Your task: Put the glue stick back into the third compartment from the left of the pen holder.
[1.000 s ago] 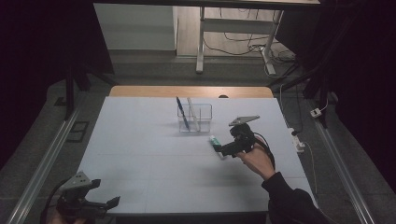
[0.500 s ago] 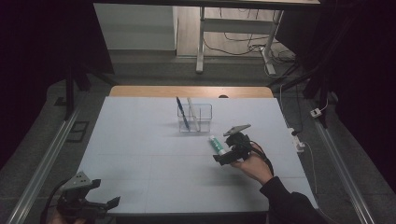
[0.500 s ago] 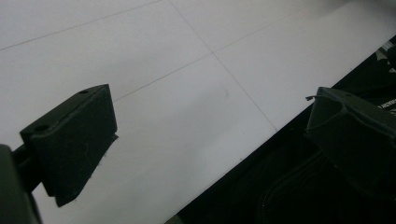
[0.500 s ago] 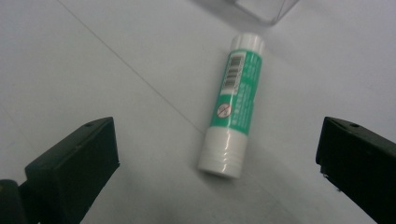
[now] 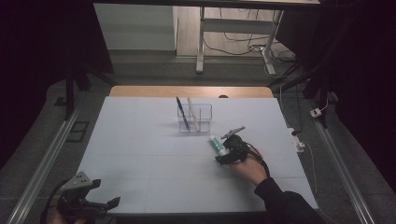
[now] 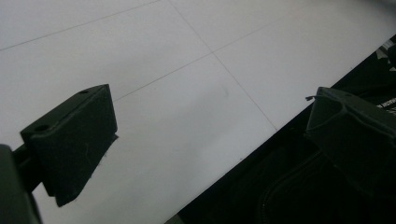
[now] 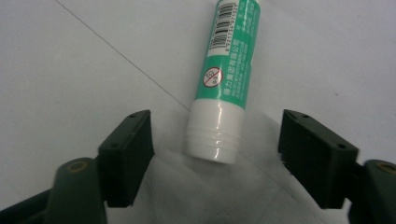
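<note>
A glue stick (image 5: 216, 143) with a green label and a white cap lies flat on the white table (image 5: 140, 154), right of centre. My right gripper (image 5: 223, 151) is low over it, one black jaw on each side of the cap end. In the right gripper view the glue stick (image 7: 231, 70) runs away from the right gripper (image 7: 217, 144). Its jaws have just been closing, but a gap remains on both sides of the cap and the pads do not touch it. My left gripper (image 5: 105, 192) rests at the table's front left corner, open and empty, its jaws wide apart in the left gripper view (image 6: 210, 116).
A clear plastic holder (image 5: 194, 116) stands behind the glue stick, with a blue pen (image 5: 182, 113) and a white stick (image 5: 193, 114) leaning in it. A cable trails from the right gripper toward the table's right edge. The dark front edge of the table (image 6: 261, 154) runs under the left gripper.
My right gripper has come down and toward the front onto the glue stick's cap end. The glue stick has stayed in place, and the left gripper has kept still.
</note>
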`<action>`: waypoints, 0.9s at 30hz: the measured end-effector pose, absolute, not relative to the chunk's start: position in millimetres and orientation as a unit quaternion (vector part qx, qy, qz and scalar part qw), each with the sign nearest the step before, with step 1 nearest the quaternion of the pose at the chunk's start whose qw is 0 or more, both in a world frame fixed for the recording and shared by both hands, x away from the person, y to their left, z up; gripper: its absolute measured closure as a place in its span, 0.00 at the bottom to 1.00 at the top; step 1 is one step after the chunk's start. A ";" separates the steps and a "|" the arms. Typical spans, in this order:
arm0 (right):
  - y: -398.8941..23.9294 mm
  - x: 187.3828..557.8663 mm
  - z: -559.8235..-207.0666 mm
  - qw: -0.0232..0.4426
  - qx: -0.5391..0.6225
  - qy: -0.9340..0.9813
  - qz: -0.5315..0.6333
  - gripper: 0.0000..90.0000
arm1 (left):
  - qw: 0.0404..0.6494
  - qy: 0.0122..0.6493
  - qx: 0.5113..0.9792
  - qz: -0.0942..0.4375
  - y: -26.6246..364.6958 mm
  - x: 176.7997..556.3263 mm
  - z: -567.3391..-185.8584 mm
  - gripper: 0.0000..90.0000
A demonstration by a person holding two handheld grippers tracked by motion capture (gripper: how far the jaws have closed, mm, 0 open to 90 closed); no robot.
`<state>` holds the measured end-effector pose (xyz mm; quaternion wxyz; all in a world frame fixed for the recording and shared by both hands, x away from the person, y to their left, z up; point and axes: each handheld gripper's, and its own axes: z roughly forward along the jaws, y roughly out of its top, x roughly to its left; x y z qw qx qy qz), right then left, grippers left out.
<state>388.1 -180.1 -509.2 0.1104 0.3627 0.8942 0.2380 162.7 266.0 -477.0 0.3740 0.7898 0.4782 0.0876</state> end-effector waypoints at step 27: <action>-175.5 385.1 -497.1 0.119 0.340 0.898 0.253 0.73 | 0.371 0.480 0.789 0.095 264.7 162.2 -476.7 0.01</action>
